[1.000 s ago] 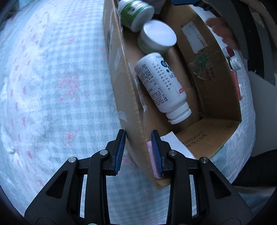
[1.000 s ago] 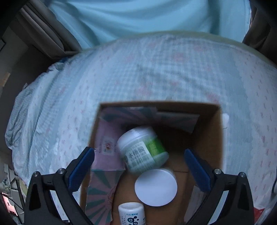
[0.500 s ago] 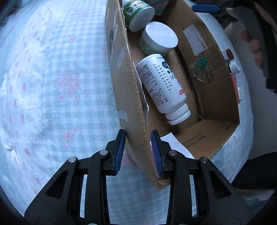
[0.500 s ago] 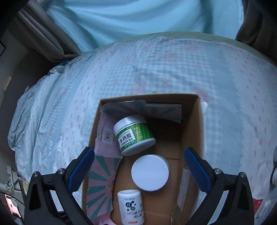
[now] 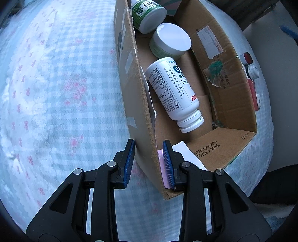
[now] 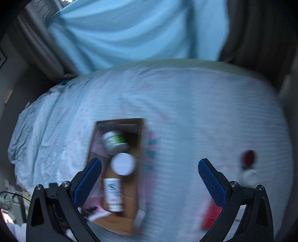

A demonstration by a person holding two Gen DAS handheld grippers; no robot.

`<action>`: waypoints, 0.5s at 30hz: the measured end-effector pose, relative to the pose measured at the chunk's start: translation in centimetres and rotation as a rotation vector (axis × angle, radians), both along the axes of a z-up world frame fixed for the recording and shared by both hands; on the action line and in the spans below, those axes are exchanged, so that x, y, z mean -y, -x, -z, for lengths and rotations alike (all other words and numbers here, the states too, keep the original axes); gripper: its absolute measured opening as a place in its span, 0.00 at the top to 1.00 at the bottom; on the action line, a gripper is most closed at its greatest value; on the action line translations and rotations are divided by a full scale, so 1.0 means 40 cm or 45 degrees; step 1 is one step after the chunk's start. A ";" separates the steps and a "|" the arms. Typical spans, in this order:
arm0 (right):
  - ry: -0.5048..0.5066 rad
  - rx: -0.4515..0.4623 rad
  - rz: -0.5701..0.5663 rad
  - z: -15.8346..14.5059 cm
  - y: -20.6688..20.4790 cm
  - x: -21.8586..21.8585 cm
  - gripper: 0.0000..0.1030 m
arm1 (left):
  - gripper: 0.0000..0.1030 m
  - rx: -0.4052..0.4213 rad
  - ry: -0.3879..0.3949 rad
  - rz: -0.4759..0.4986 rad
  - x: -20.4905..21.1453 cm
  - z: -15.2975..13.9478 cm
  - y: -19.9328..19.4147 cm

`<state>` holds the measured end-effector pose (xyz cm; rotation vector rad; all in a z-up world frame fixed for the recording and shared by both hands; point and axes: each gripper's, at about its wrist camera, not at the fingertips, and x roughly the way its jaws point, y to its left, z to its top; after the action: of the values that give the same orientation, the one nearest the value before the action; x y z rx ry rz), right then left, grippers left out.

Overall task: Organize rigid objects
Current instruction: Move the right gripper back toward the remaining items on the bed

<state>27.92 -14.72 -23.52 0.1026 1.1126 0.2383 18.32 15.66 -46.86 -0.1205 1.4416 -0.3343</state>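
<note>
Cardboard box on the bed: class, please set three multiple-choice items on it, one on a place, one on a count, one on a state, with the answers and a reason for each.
1. Where does the left gripper hold the cardboard box?
A. on its side wall
B. on its floor
C. nowhere

2. How many containers lie in the box?
A. one
B. three
C. five

3. How does the right gripper stand?
A. shut on a bottle
B. shut on the box
C. open and empty

Answers:
1 A, the pads sit either side of the wall.
2 B, a green-label jar, a white-lid jar and a white bottle.
3 C, its fingers stand wide apart over the bedspread.
</note>
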 end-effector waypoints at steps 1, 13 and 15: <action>0.008 0.006 0.036 -0.006 0.017 0.045 0.00 | 0.73 0.001 -0.001 -0.005 0.000 0.000 0.000; -0.003 -0.102 0.608 0.230 0.255 0.560 0.00 | 0.73 0.012 -0.021 -0.080 -0.001 0.001 0.014; 0.004 -0.109 0.636 0.305 0.280 0.585 0.00 | 0.73 0.013 -0.030 -0.085 0.002 0.001 0.015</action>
<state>16.73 -38.11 -35.70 0.3847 1.1361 -0.2160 17.73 15.57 -46.91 -0.1473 1.4279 -0.2627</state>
